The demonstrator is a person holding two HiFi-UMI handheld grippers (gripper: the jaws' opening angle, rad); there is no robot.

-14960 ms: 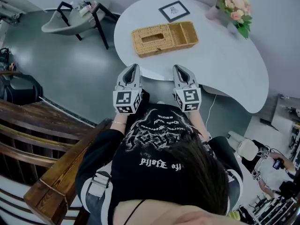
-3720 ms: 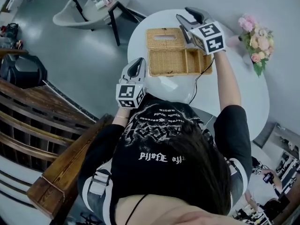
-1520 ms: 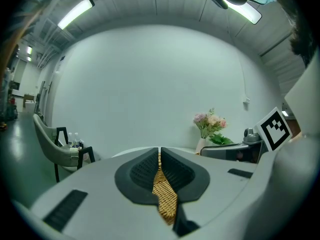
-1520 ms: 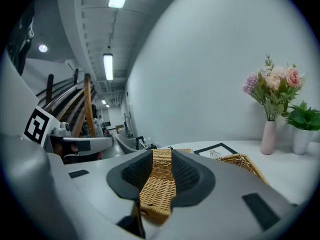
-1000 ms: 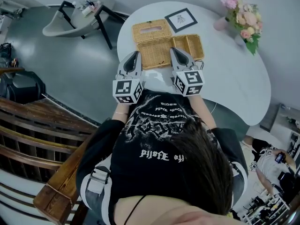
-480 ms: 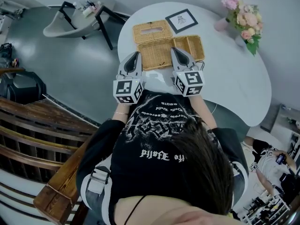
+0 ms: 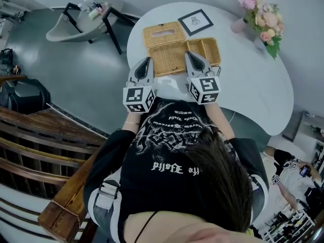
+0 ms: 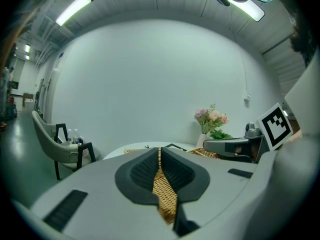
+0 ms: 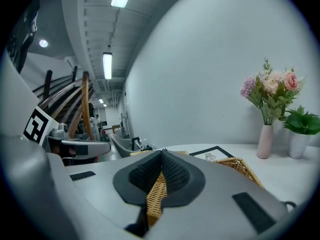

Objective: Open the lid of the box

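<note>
The box [image 7: 169, 62] and the flat lid [image 7: 164, 34] just behind it are coarse woven wicker, honey-coloured and matt. Under the box, the table [image 7: 253, 85] is smooth, matt white. At the box's near edge, the left gripper [image 7: 147, 61] and right gripper [image 7: 188, 55] have matt grey plastic shells and black ribbed pads [image 8: 142, 173]. Well left of the box, the wooden railing [image 7: 50, 125] looks dark and varnished.

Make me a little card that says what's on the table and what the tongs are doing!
box: woven basket box, open
lid: off the top, lying flat behind the box
left tongs: shut, holding nothing, by the table's near edge
right tongs: shut, holding nothing, tip at the box's near side
table: white, rounded
other things: picture frame, flowers
</note>
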